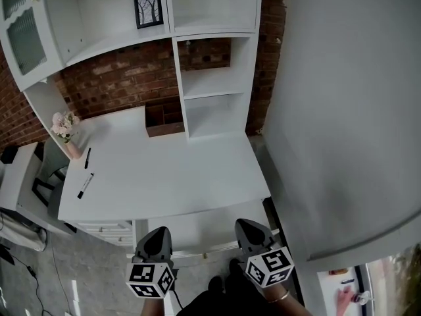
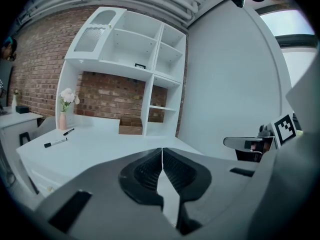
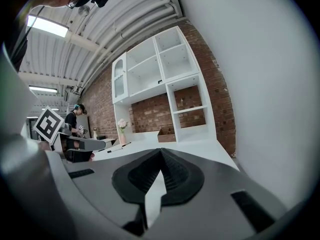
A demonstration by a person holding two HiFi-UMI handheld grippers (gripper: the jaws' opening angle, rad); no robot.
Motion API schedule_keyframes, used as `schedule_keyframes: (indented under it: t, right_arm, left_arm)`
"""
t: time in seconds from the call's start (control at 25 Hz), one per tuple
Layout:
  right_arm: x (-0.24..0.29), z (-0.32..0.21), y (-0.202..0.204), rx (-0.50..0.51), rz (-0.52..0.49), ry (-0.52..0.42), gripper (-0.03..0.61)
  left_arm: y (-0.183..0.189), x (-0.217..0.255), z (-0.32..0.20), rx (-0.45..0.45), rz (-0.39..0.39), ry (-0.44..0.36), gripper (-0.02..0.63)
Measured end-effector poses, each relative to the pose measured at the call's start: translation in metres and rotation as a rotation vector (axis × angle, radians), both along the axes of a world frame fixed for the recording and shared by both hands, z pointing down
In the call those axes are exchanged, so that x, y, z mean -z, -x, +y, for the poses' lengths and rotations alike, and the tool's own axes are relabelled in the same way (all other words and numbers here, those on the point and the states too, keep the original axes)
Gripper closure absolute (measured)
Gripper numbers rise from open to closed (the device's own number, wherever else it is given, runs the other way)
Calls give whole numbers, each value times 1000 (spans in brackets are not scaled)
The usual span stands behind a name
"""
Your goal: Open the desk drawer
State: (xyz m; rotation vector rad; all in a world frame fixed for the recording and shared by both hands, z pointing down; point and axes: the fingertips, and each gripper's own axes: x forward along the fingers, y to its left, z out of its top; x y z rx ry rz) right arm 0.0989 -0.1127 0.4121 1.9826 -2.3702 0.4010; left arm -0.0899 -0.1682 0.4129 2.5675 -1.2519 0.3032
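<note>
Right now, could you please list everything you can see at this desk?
Desk: one, white, centre, against the brick wall.
Brick wall: one, red-brown, behind the desk.
Shelf unit: one, white, on the back of the desk.
Framed picture: one, black frame, upper shelf.
Wooden box: one, brown, back of the desk, left of the lower shelves.
Vase of flowers: one, pink with pale blooms, desk's back left corner.
Black pen: one, beside the vase.
White marker: one, black cap, desk's left side.
Drawers: count unclear, white, under the desk's front left.
Left tool: grey, jaws together, empty, at the desk's front edge.
Right tool: grey, jaws together, empty, alongside.
</note>
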Motion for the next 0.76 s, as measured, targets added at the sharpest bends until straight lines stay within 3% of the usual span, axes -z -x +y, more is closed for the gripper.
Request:
schedule_keyframes:
  t: [0.32,0.52,0.76]
  right_arm:
    - [-5,4,3,-43,-5,6,574]
    - [-7,8,5,-65,-13,13,574]
    - [-9,3,4,-68,-12,22,574]
  left_arm:
    - [2,-2,0,-46,-5,-5,600]
    - [3,-7,1,-74,-53,-18,600]
    - [-5,-8,-2,-78,-19,-7,600]
